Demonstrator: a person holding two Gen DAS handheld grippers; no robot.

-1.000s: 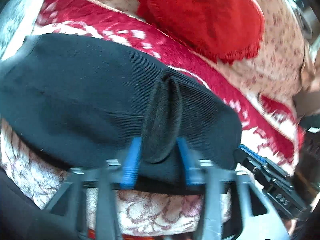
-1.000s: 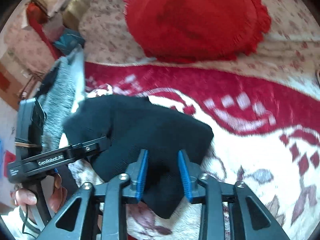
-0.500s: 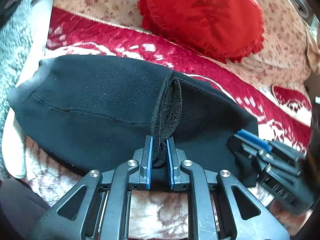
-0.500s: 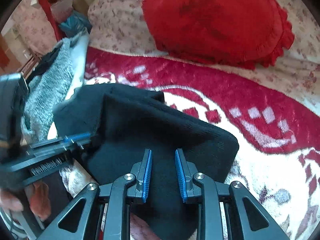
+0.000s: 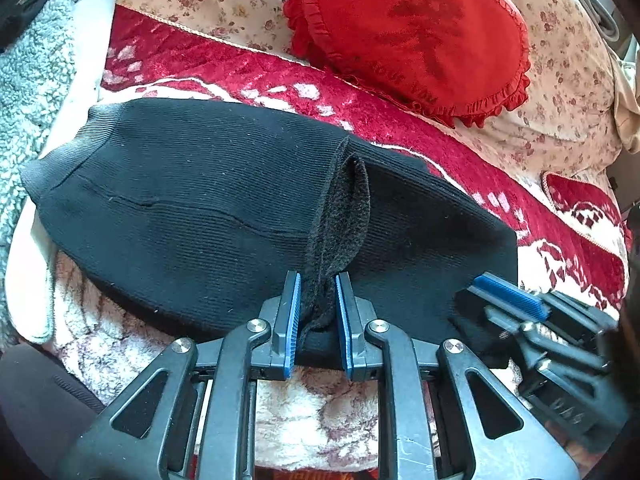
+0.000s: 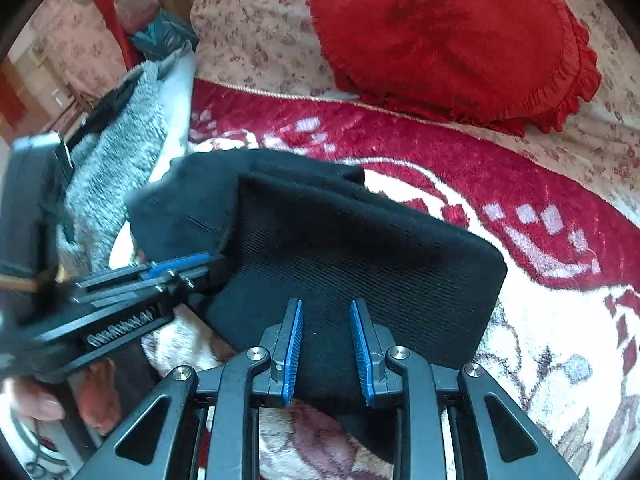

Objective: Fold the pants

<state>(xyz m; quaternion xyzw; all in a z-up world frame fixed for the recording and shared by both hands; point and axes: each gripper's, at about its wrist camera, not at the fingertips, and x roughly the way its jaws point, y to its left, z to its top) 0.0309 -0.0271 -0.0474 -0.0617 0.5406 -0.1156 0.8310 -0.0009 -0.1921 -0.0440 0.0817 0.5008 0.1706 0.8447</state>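
Seemingly pinched between left gripper (image 5: 316, 312) pads, black pants (image 5: 200, 200) fold.

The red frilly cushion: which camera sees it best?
The right wrist view: the red frilly cushion fills the upper frame, frill visible most of the way round. The left wrist view shows it too, slightly smaller, cropped at the top.
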